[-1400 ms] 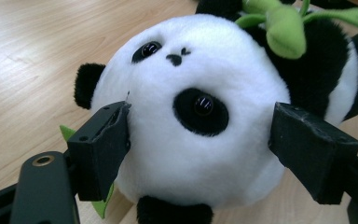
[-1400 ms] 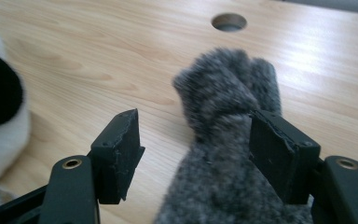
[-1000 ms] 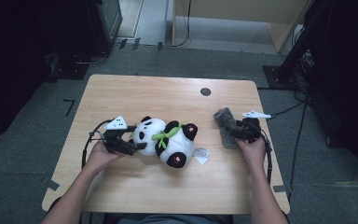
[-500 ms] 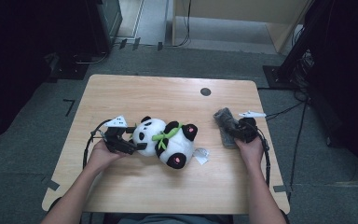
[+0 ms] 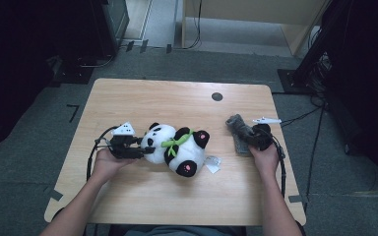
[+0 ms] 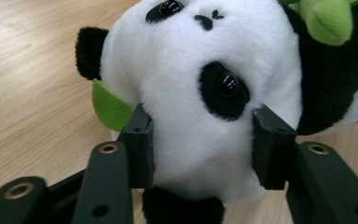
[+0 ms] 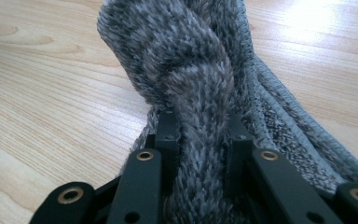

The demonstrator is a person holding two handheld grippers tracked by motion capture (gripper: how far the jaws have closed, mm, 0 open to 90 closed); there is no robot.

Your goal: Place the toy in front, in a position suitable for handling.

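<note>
Dim room, grey floor, dark racks around a light wood table (image 5: 142, 206).

High view: panda (image 5: 177, 147) lies on its side near table centre, head toward the left hand. Left gripper (image 5: 140, 147) is at the head. White tag (image 5: 211, 164) lies just right of the panda. Grey cloth (image 5: 238, 130) sits at the right side, well apart from the panda, with the right gripper (image 5: 248, 140) on its near end. Black disc (image 5: 217, 96) is set in the table farther back. Jaw states are too small to read here.

Left gripper view: jaws have just been closing and now press into the white head from both sides, plush bulging between the pads (image 6: 137, 140). Pinching the panda. Shows a green felt leaf (image 6: 109, 109) behind the head and glossy eyes, detail the high view lacks.

Right gripper view: jaws have just been closing and are pinched on a bunched ridge of the cloth (image 7: 200, 93), the rest draped on the table. Knit texture and stitched hem are clear here; from above it reads as a grey lump.

Handling, my read: both light, soft, nothing fragile. Panda squashes, so a head grip may let the body swing; the torso looks steadier. Cloth is limp and grippy, so 1 pinch on a fold holds, but the rest will hang and drag.
</note>
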